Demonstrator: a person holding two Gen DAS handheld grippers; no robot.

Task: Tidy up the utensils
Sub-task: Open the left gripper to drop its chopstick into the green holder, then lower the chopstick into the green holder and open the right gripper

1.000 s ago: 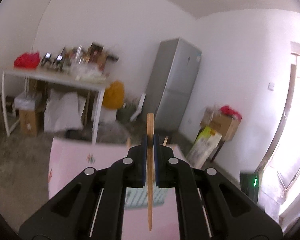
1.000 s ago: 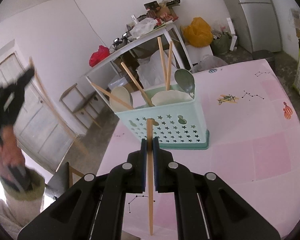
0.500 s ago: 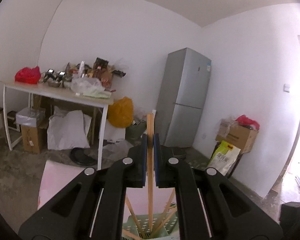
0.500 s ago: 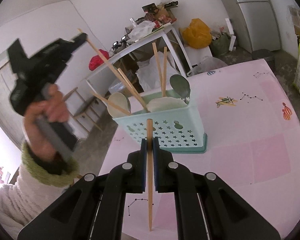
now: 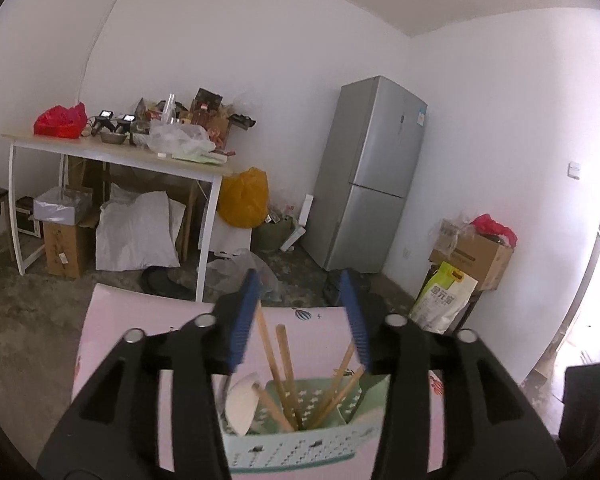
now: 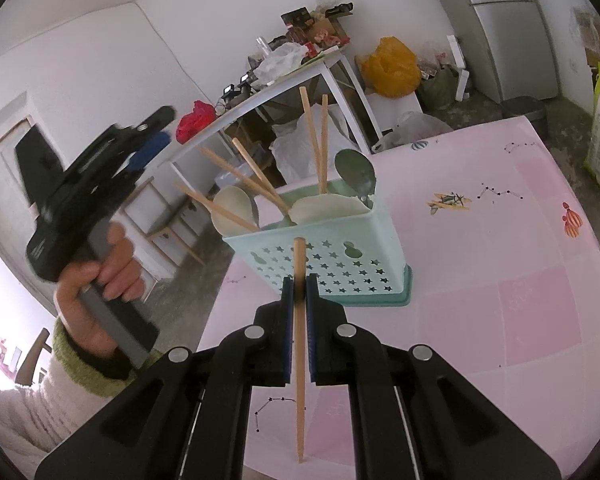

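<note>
Mint-green plastic forms the utensil holder (image 6: 320, 248), a basket with star-shaped cut-outs that stands on the pink patterned surface (image 6: 520, 280). In the right wrist view five wooden chopsticks (image 6: 310, 136) rise from it: two near upright at the back, three leaning toward the left. Three spoons also sit in it: two cream-coloured ones (image 6: 234, 208) and one metal spoon (image 6: 356, 174) at the right rear corner. A sixth chopstick (image 6: 299, 340) is pinched upright between the blue pads of the right gripper (image 6: 299, 292), whose jaws are pressed against it on both sides; its upper end overlaps the front wall of the holder in the picture, and its lower end hangs over the surface near the front edge.

The left gripper (image 5: 302, 316) holds nothing. Its jaws are spread wide, directly above the holder (image 5: 292, 446), with chopstick tops (image 5: 282, 344) showing between the blue pads (image 5: 244, 320); whether a pad touches the nearest chopstick cannot be told. From the right wrist view the same gripper (image 6: 140, 152) appears at the left of the holder, held in the person's left hand (image 6: 100, 280).

A yellow-green bag (image 5: 444, 300) on the floor carries printed characters, too small to read. The label on the grey refrigerator (image 5: 372, 176) is likewise illegible.
</note>
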